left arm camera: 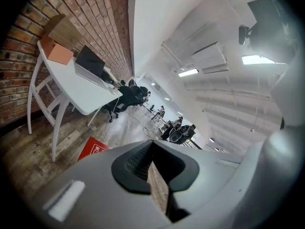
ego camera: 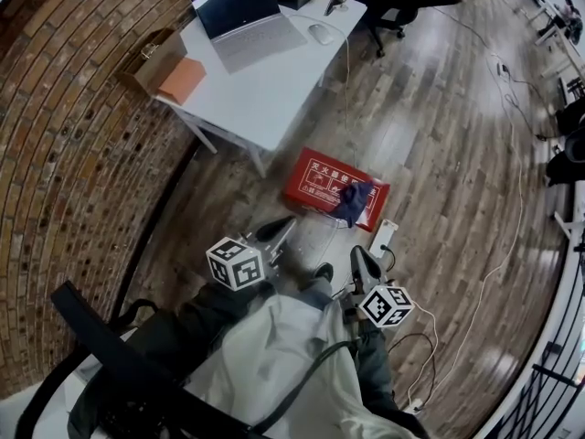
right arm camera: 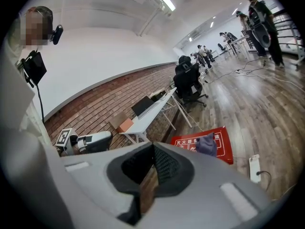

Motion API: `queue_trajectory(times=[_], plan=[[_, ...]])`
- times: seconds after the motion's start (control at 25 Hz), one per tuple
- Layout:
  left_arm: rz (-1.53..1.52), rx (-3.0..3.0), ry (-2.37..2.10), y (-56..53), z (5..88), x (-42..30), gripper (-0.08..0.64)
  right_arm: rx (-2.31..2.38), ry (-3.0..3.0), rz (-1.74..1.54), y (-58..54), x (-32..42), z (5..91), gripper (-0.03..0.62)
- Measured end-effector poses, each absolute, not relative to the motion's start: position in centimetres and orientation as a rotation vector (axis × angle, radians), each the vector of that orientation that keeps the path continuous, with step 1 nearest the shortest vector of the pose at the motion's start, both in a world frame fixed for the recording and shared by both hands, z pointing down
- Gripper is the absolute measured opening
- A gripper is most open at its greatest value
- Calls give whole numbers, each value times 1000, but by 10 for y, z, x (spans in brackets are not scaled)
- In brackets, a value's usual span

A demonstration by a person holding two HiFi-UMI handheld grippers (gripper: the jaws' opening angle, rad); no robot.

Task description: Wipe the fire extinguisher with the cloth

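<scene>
The red fire extinguisher box lies flat on the wooden floor near the foot of the white desk, with the dark blue cloth bunched on its right part. Both claws are held low over the person's knees, apart from the box: the left gripper has its jaws together on nothing, and the right gripper is likewise closed and empty. A white power strip lies on the floor just beside the box.
</scene>
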State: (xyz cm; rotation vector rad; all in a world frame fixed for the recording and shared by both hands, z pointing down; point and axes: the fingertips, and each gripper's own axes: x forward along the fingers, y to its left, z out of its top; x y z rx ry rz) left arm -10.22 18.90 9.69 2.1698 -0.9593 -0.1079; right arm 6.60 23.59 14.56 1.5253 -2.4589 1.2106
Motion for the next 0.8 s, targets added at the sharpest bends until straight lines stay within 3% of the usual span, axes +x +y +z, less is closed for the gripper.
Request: queue_trajectory(times=[0.8], plan=[[-117,2180,-906,186,97,-88,-3,1459,-2476,1178,230,63,144,2]])
